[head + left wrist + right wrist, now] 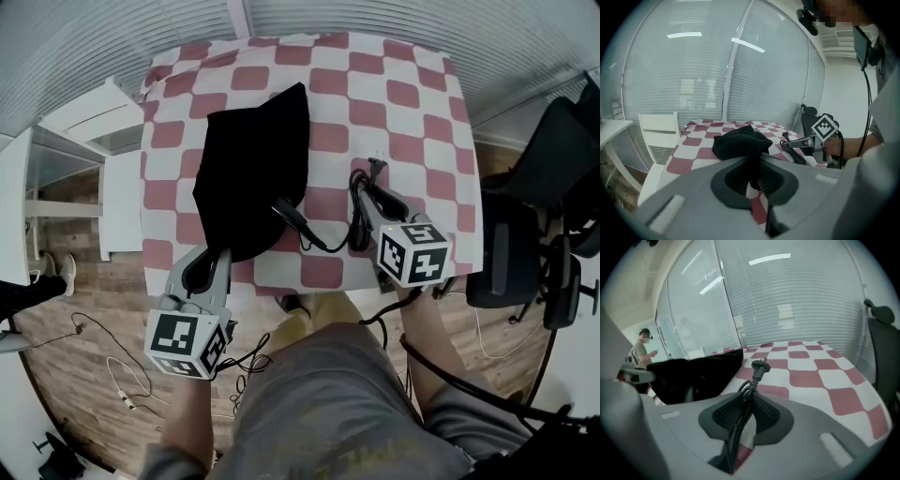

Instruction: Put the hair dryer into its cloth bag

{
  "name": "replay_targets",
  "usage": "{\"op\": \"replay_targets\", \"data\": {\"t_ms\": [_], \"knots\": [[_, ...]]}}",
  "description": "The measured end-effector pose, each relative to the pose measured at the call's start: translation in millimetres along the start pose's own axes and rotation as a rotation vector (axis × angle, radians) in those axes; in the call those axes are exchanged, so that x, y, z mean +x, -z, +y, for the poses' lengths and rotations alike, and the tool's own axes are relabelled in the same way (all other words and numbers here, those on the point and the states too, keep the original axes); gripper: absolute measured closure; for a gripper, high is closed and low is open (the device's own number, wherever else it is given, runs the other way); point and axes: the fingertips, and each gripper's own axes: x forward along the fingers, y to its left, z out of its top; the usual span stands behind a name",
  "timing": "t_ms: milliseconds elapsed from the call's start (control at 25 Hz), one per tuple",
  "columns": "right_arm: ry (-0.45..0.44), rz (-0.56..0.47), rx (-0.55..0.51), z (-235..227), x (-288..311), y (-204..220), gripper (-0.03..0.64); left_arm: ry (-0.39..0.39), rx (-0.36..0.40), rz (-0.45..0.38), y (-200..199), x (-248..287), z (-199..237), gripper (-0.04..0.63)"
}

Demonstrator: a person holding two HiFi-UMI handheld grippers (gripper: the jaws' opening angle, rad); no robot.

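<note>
Checker: Step in hand?

Keeper: Stowing, part done by my reading. Cloth bag [253, 169]: black, lying on the checked table [412, 94], towards ten o'clock of its middle. Hair dryer [298, 220]: only a dark stub, probably the handle end, pokes from the bag at five o'clock. Left gripper [214, 255]: jaws clamped on the bag's edge at seven o'clock. Right gripper [367, 197]: jaws closed on the gathered cord [356, 230], towards three o'clock of the bag. The plug [377, 166] stands clear beyond them at twelve.

Checker: Next move?

Keeper: Probably carrying the cord bundle towards nine o'clock and into the bag, with the left grip lifting the edge to keep a way in. Loose loops could snag.

Checker: Not verified?

Keeper: Dryer body is hidden under the cloth. Whether the mouth gapes cannot be told. The table's near edge is covered by both grippers.
</note>
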Motion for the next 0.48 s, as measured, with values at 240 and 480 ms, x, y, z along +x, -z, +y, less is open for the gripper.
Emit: {"op": "replay_targets", "data": {"t_ms": [240, 480], "knots": [[-0.084, -0.092, -0.108, 38.0, -8.5, -23.2, 0.548, 0.029, 0.018, -0.002, 6.1, 6.4, -3.1, 0.586], [-0.260, -0.250, -0.440, 115.0, -37.9, -55.0, 0.562, 0.055, 0.014, -0.014, 0.1, 7.0, -3.0, 0.586]]}}
